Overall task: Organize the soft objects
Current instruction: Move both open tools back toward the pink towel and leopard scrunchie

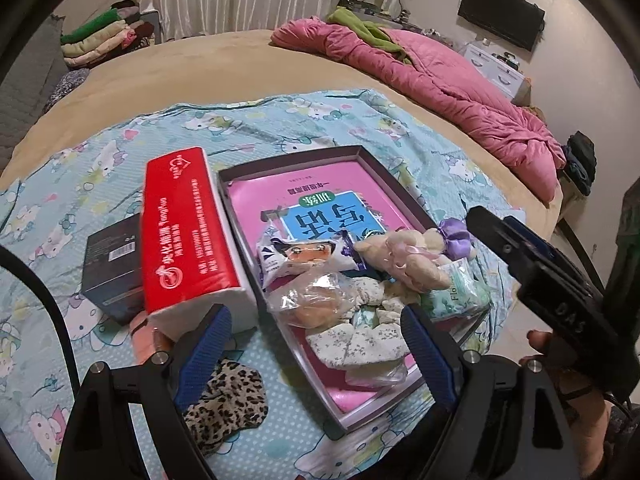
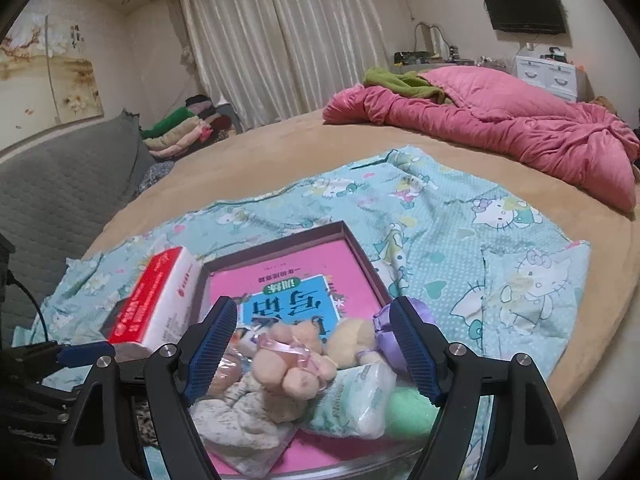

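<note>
Tongs, both mine, left (image 1: 316,344) and right (image 2: 316,354), released and empty above the tray (image 1: 288,166) of soft toys (image 2: 292,360).

Tan bed (image 1: 224,60): pink quilt (image 1: 440,80) at far side, cartoon-print blue sheet (image 1: 280,128) spread near
</note>
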